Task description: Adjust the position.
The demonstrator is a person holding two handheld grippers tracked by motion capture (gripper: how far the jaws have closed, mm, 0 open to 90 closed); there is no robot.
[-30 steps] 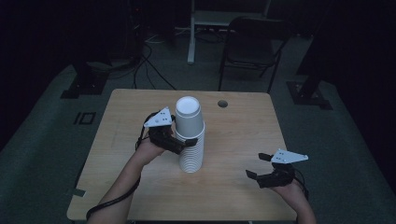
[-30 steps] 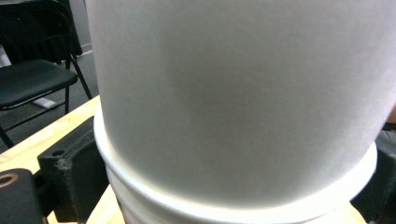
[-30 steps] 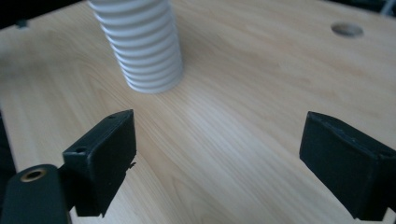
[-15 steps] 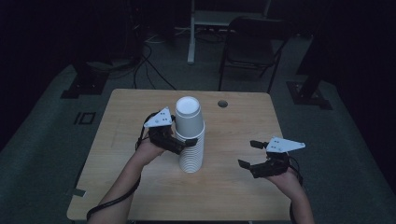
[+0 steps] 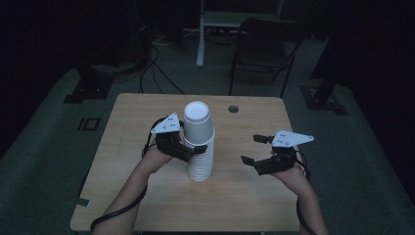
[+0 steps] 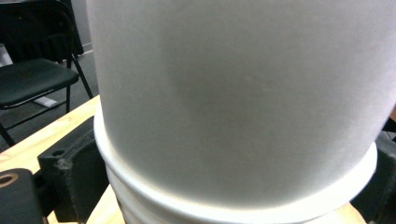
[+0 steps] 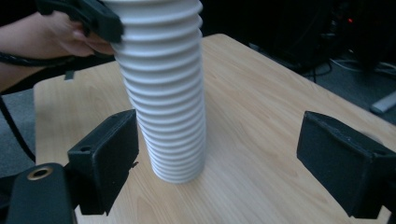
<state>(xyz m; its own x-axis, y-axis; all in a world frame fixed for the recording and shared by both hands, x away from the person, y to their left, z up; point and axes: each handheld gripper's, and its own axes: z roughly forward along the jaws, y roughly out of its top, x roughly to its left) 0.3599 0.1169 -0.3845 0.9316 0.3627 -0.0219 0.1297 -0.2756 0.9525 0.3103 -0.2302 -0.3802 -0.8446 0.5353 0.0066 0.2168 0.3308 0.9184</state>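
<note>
Cup stack (image 5: 199, 147) upright at table (image 5: 244, 196) centre, axis vertical; left gripper (image 5: 188, 149) clamped on its upper part from frame left, right gripper (image 5: 252, 149) wide open and empty lower right, stack base sitting left of its jaw gap in the right gripper view.

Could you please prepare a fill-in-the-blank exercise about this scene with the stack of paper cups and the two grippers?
1. The stack of white paper cups stands on a table made of ____.
2. The ____ gripper has its jaws around the upper part of the stack.
3. The right gripper is apart from the stack, and its jaws stand ____.
4. Behind the table stands a black folding ____.

Missing words: wood; left; open; chair
</note>
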